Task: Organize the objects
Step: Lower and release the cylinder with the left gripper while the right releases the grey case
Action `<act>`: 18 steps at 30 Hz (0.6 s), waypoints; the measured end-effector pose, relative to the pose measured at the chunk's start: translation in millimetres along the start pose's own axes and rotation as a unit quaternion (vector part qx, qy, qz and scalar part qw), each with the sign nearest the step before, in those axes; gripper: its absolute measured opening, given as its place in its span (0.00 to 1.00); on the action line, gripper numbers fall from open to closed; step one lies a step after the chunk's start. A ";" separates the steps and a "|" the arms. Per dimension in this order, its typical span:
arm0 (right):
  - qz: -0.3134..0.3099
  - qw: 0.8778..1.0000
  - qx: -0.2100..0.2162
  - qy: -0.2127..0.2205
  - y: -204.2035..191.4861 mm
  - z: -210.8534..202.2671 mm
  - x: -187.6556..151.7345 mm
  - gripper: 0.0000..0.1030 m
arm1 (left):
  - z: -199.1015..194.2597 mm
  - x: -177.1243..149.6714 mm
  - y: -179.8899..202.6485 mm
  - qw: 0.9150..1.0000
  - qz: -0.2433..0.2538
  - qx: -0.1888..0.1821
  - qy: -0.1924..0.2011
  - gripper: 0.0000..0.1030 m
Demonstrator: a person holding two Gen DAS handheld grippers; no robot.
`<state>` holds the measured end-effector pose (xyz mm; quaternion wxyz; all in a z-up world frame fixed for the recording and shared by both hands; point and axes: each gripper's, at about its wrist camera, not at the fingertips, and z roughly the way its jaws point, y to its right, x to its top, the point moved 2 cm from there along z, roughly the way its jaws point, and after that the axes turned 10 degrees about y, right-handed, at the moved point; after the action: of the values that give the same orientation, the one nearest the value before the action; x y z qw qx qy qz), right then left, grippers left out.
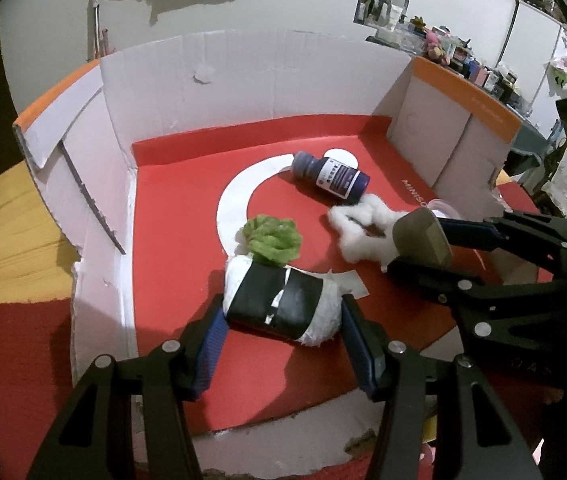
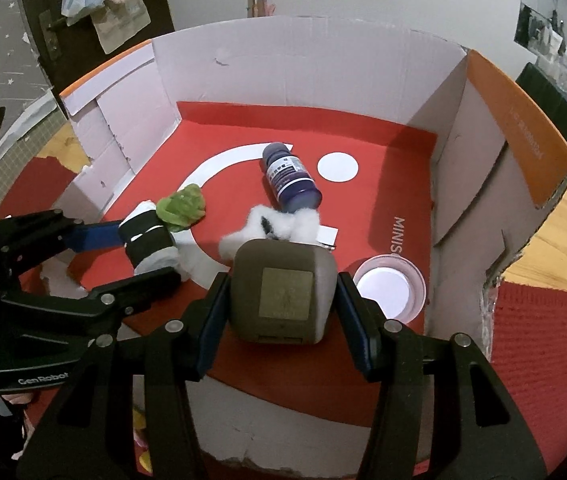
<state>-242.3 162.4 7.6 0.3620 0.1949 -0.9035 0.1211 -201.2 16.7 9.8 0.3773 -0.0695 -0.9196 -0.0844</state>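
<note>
My left gripper is shut on a white plush roll with a black band and green tuft, held low over the red floor of an open cardboard box; it also shows in the right wrist view. My right gripper is shut on a grey-brown boxy object with a square label, which also shows in the left wrist view. A dark purple bottle lies on its side in the box, next to a tuft of white stuffing.
A small clear round lid lies by the box's right wall. The box stands on a wooden table with red mats. Shelves of clutter stand behind at right.
</note>
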 end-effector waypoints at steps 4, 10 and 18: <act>0.000 1.000 0.001 0.004 -0.3 0.2 -1.0 0.49 | 0.4 -0.3 0.3 1.000 -0.001 0.000 0.000 0.56; 0.001 1.000 0.001 0.004 0.0 1.4 -1.7 0.49 | 0.4 -0.5 -0.5 1.000 -0.005 -0.001 0.000 0.56; 0.003 1.000 0.004 0.001 -1.1 3.3 -3.6 0.49 | -0.1 0.1 -0.1 1.000 0.000 0.001 0.002 0.56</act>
<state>-241.5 161.2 2.8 0.3620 0.1937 -0.9031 0.1261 -201.2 16.6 10.0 0.3789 -0.0688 -0.9191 -0.0833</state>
